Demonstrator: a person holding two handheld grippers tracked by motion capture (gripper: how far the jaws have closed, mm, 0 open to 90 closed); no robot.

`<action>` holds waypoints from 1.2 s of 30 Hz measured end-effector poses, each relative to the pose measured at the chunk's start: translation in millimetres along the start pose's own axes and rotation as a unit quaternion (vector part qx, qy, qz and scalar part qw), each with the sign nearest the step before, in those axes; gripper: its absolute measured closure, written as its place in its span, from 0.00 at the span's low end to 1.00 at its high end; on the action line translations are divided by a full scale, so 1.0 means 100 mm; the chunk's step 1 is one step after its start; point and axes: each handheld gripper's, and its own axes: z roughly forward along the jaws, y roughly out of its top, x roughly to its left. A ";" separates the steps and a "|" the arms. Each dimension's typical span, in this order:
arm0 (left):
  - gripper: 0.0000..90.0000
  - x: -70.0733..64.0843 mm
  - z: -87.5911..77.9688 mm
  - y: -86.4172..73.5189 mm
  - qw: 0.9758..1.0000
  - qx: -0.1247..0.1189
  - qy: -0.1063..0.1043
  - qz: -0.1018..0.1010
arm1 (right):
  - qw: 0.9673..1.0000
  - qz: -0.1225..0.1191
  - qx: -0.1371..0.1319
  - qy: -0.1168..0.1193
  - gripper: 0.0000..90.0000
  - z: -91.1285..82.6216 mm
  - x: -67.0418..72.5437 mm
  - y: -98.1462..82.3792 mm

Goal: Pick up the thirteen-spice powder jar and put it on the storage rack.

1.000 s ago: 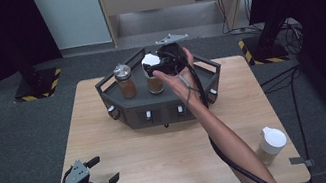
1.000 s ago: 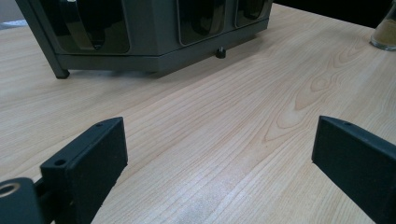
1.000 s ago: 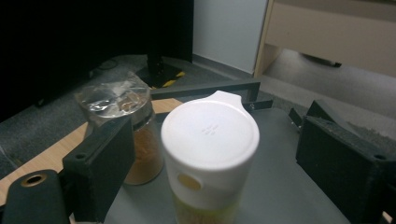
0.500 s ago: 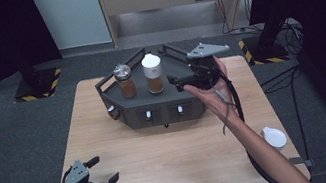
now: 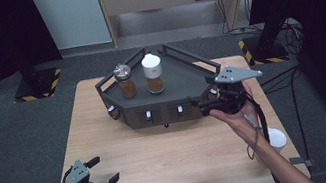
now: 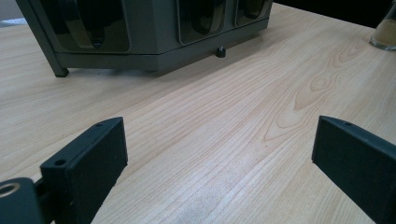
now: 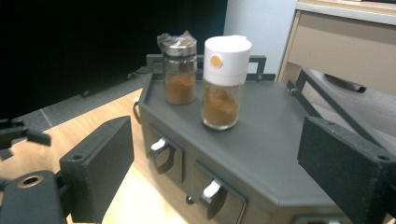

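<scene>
Now: right gripper (image 5: 192, 101) open and empty beside the dark rack (image 5: 183, 75); white-capped jar (image 5: 153, 73) stands on the rack top.
Right gripper held level at the rack's right front corner, jaws spread wide with nothing between them, pointing across the rack toward the jars. White-capped jar upright on the rack top, just beside the silver-capped jar (image 5: 124, 81), both holding brown powder, neither touched. From the right gripper view the white-capped jar (image 7: 224, 82) sits between the two jaws' sightline but well beyond them. Second white-lidded jar (image 5: 276, 138) stands on the table (image 5: 172, 156) near the right forearm. Left gripper (image 5: 105, 170) rests low at the table's near left corner, jaws apart, empty, well away from the rack.
</scene>
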 end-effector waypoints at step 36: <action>0.03 0.00 0.01 0.00 1.000 -0.003 -0.008 0.005 | 0.999 0.022 0.031 0.018 0.04 -0.51 0.13 -1.43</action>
